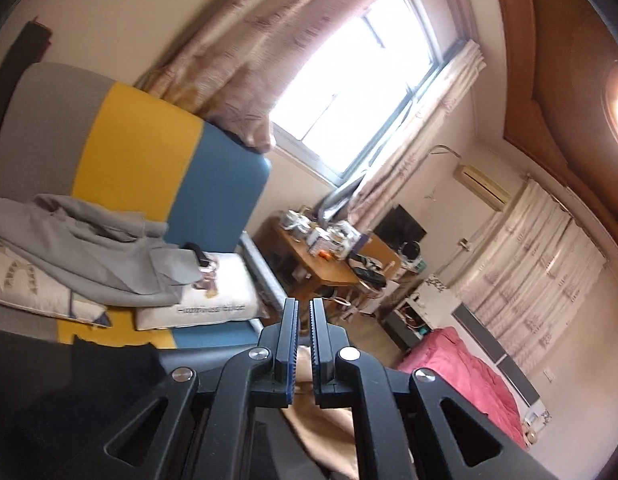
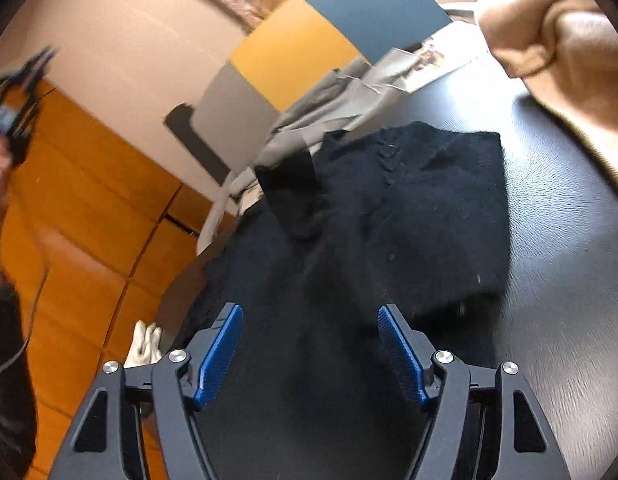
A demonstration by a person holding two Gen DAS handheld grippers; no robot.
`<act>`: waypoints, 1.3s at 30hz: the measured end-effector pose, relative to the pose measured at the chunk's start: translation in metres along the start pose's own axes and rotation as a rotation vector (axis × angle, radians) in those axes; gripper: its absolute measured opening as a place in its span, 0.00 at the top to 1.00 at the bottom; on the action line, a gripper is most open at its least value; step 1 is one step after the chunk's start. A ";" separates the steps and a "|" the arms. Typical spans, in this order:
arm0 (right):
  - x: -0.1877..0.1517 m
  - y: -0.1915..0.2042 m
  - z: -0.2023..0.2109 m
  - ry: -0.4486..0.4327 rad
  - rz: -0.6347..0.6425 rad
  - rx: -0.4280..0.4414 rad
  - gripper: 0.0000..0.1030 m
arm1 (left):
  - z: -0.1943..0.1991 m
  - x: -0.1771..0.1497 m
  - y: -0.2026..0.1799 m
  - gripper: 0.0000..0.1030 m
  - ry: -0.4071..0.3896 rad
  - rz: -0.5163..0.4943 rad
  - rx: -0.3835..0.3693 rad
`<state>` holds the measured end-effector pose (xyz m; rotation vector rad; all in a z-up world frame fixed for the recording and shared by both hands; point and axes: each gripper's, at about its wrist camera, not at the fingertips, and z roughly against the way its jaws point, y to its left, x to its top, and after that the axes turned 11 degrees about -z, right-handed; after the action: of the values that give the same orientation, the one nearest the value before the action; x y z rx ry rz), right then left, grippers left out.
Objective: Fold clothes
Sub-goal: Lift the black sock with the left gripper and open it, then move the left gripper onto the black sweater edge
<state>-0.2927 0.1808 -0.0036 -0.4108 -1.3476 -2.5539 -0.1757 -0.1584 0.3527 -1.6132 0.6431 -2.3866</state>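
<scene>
Though rumpled, black garment (image 2: 389,216) lengthwise away from spread right tool (image 2: 311,354).

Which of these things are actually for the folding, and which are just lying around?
For the job:
black garment
grey garment
tan garment
both grippers

Lying about:
pillows
cluttered desk
pink blanket

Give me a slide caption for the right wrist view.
Right gripper, jaws open, above a dark garment on a black table.
</scene>
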 end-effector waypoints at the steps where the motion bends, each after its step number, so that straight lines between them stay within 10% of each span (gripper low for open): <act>1: 0.003 -0.004 -0.003 0.001 -0.032 0.006 0.30 | -0.004 -0.007 0.010 0.94 0.043 -0.009 0.010; 8: -0.015 -0.008 0.008 0.031 -0.010 -0.004 0.25 | -0.064 -0.130 0.131 0.79 0.370 0.214 0.093; 14: -0.027 -0.017 0.005 0.042 0.027 -0.053 0.24 | -0.096 -0.212 0.211 0.75 0.424 0.503 0.122; 30: -0.026 -0.018 0.003 0.038 0.068 -0.046 0.20 | -0.181 -0.263 0.216 0.56 0.538 0.596 0.102; 32: -0.027 -0.018 0.003 0.035 0.075 -0.044 0.19 | -0.187 -0.261 0.212 0.63 0.552 0.580 0.120; 34: -0.028 -0.018 0.003 0.033 0.083 -0.042 0.19 | -0.192 -0.255 0.204 0.90 0.566 0.518 0.157; 39: -0.030 -0.017 0.004 0.028 0.099 -0.039 0.18 | -0.180 -0.231 0.186 0.95 0.443 0.494 0.128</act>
<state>-0.2694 0.1954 -0.0249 -0.4361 -1.2379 -2.4993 -0.2663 -0.1900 0.0195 -0.7535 0.8260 -2.3385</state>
